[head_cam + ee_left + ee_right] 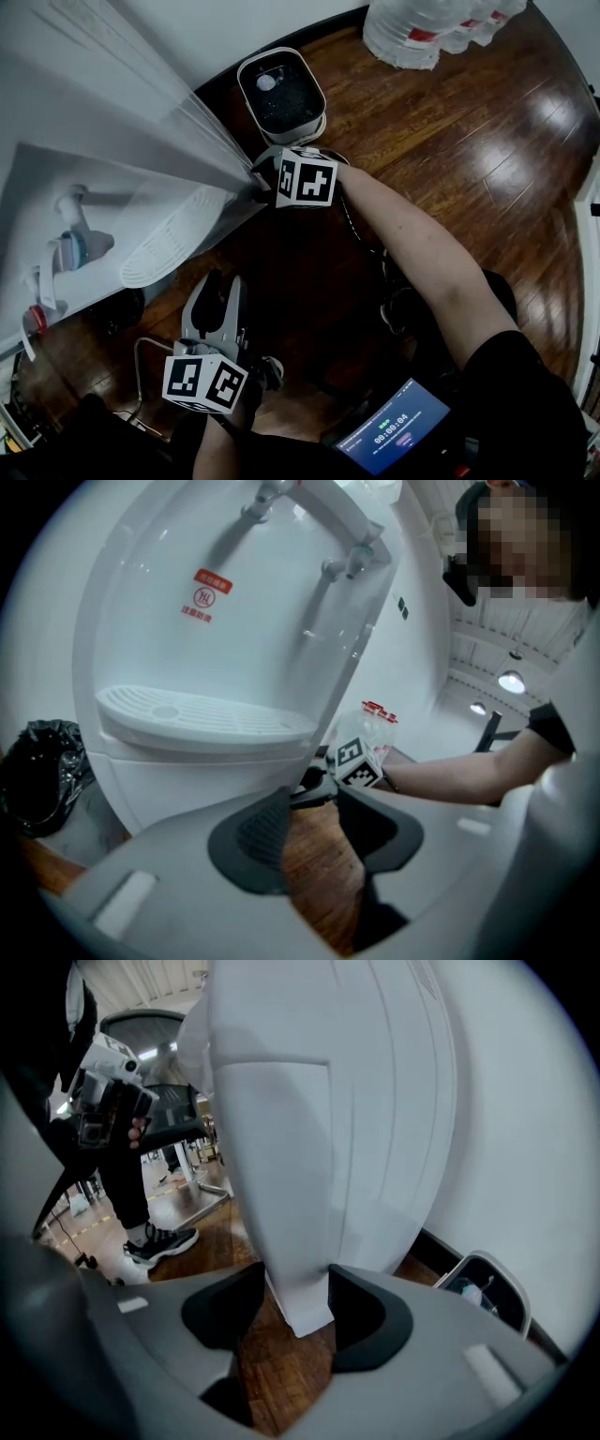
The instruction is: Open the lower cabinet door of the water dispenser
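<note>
The white water dispenser [103, 187] stands at the left, its drip tray [173, 239] jutting out over the lower cabinet. The lower cabinet door [281, 1147] looks swung a little out from the body. Its free edge and bottom corner sit between the jaws of my right gripper [298, 1302], and both pads lie against it. From the head view the right gripper [261, 183] is at the door's outer edge [211, 141]. My left gripper [220, 286] hangs lower in front of the dispenser [187, 649], open, with only wood floor between its jaws.
A white bin [281, 89] with a dark inside stands behind the dispenser, by the wall. Large water bottles [422, 28] lie at the top. A black bag [42, 771] sits left of the dispenser. A person [122, 1147] stands nearby. A lit screen [394, 436] is at my waist.
</note>
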Available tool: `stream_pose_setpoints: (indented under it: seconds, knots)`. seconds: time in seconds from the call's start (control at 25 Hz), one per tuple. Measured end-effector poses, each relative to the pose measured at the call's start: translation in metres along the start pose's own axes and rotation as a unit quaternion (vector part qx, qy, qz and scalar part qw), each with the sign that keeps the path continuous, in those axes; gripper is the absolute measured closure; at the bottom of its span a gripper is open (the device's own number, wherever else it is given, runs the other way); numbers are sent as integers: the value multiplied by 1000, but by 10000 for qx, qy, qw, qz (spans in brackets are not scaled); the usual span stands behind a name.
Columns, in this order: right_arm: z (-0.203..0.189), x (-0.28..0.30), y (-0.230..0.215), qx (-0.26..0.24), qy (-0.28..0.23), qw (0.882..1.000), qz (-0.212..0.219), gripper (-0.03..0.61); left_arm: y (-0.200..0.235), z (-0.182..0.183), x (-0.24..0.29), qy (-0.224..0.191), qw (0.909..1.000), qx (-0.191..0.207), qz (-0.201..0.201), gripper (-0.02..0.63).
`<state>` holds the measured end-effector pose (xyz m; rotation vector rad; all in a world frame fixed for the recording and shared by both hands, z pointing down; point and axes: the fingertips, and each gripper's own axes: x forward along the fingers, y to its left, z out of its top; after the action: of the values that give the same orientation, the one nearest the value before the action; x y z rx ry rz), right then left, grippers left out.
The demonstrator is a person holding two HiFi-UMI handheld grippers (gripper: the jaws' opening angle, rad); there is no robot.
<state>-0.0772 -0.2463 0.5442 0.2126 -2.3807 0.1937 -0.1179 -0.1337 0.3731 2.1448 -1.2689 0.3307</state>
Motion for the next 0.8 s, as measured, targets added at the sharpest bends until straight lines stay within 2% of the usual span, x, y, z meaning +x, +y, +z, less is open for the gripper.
stream_pose_setpoints:
  seconds: [0.08, 0.2, 0.6, 0.68, 0.8]
  knots:
    - [1, 1, -3, -193, 121, 9997, -131, 356, 4, 0, -1, -35, 10000, -38, 40, 436]
    - [2, 3, -9, -117, 58, 9996, -245, 293, 7, -1, -2, -56, 9999, -45, 83, 436]
    - [7, 3, -5, -631, 219, 9976, -191, 296, -3, -7, -1, 37, 10000, -5, 15, 438]
    - [7, 1, -5, -519, 126, 9984, -194, 327, -1, -4, -1, 3, 10000, -37, 25, 440]
    - [8, -1, -4, -223, -45, 9995, -215, 332, -3, -7, 0, 26, 10000, -51, 0, 440]
